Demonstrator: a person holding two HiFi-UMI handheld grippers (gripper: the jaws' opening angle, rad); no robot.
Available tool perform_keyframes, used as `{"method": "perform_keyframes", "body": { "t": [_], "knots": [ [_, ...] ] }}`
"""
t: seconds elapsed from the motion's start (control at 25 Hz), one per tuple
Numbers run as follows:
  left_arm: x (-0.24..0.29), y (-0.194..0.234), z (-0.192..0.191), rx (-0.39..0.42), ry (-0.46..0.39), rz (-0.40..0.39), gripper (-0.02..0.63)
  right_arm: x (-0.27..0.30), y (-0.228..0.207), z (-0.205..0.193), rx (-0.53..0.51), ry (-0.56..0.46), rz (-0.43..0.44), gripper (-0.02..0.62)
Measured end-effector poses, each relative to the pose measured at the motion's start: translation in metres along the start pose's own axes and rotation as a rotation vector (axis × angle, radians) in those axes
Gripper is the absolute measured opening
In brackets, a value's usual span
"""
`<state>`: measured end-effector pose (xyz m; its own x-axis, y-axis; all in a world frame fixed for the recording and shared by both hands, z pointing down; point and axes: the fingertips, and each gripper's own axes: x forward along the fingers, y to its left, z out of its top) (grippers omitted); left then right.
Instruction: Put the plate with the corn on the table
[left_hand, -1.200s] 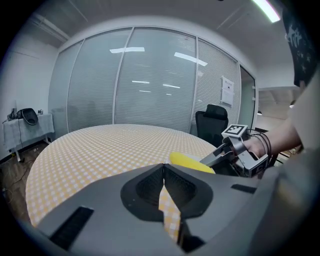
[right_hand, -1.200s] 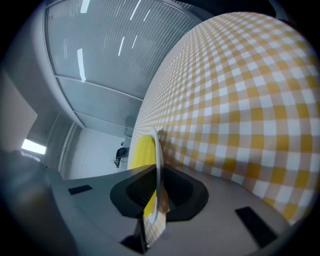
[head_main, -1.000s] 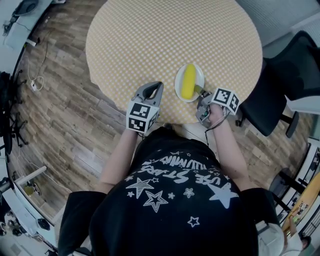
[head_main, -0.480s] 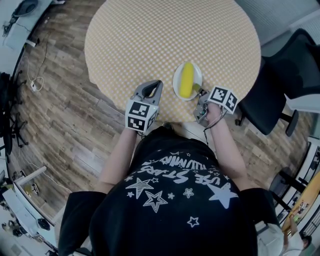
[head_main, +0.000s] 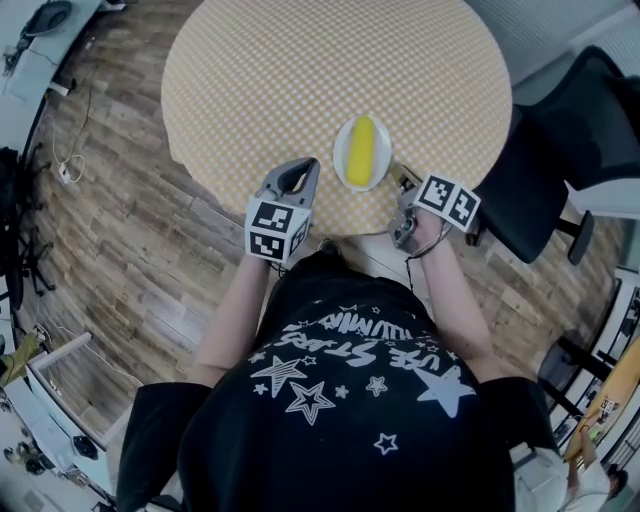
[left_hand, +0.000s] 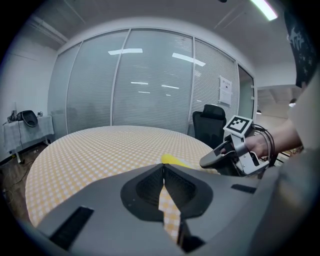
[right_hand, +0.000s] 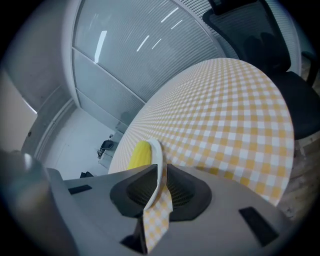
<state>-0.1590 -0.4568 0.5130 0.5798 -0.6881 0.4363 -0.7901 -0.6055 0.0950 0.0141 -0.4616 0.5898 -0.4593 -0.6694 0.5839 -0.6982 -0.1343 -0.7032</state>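
Right gripper (head_main: 399, 179) pinches the plate (head_main: 338, 155) rim near the table (head_main: 300, 60) edge (corn (head_main: 361, 150) aboard); left gripper (head_main: 303, 167) pressed together.

Yellow corn (head_main: 361, 152), white plate (head_main: 382, 166), yellow-and-white checked table (head_main: 300, 70).

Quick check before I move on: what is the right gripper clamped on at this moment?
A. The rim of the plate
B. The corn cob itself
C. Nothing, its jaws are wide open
A: in the right gripper view, the right gripper has its jaws closed on the thin white rim of the plate, while the corn lies on the plate beyond them, untouched.
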Motion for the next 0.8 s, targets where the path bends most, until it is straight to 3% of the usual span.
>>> {"method": "perform_keyframes", "body": {
  "t": [0.16, 0.36, 0.8],
  "knots": [
    [-0.008, -0.015, 0.001, 0.002, -0.010, 0.020, 0.008, -0.015, 0.002, 0.001, 0.008, -0.015, 0.044, 0.046],
    [-0.023, -0.038, 0.013, -0.002, -0.052, 0.060, 0.008, -0.046, 0.023, 0.004, 0.058, -0.026, 0.196, 0.046],
    [-0.060, -0.096, 0.020, -0.022, -0.116, 0.149, 0.008, -0.133, 0.045, 0.008, -0.271, -0.095, 0.323, 0.046]
  ]
}}
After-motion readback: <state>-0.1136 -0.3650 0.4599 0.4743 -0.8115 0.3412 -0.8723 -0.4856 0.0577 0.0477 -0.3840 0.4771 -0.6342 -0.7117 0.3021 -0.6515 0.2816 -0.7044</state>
